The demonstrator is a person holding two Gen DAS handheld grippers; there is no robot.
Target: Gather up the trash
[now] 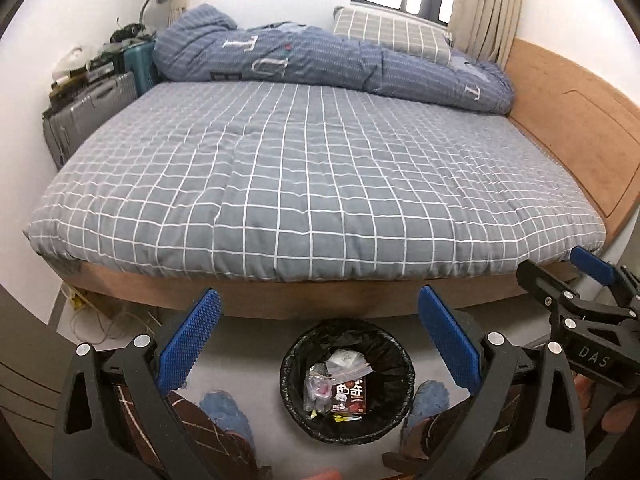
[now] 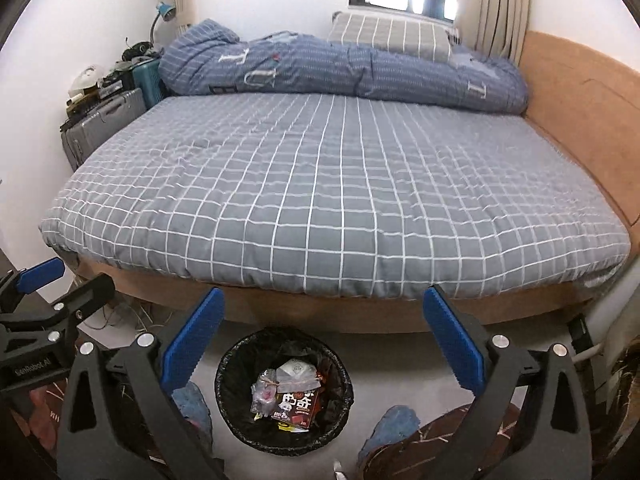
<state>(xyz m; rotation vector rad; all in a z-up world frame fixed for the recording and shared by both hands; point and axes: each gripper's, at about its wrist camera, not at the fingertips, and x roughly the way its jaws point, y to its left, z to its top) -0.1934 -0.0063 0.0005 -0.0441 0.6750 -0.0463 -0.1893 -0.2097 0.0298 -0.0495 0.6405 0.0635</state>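
You held your left hand-held gripper spread wide with nothing between its blue pads; your right hand-held gripper was spread just as wide and equally empty; both hovered side by side over the floor at the foot of the bed; the trash bin, lined with a black bag, stood on the floor just in front of the bed frame, between your two slippered feet; the trash lay inside it: a dark red packet with white characters, some clear plastic wrappers and a crumpled whitish piece; the grey checked sheet was bare apart from the blue duvet bunched at the far end beside a checked pillow; suitcases stood against the left wall
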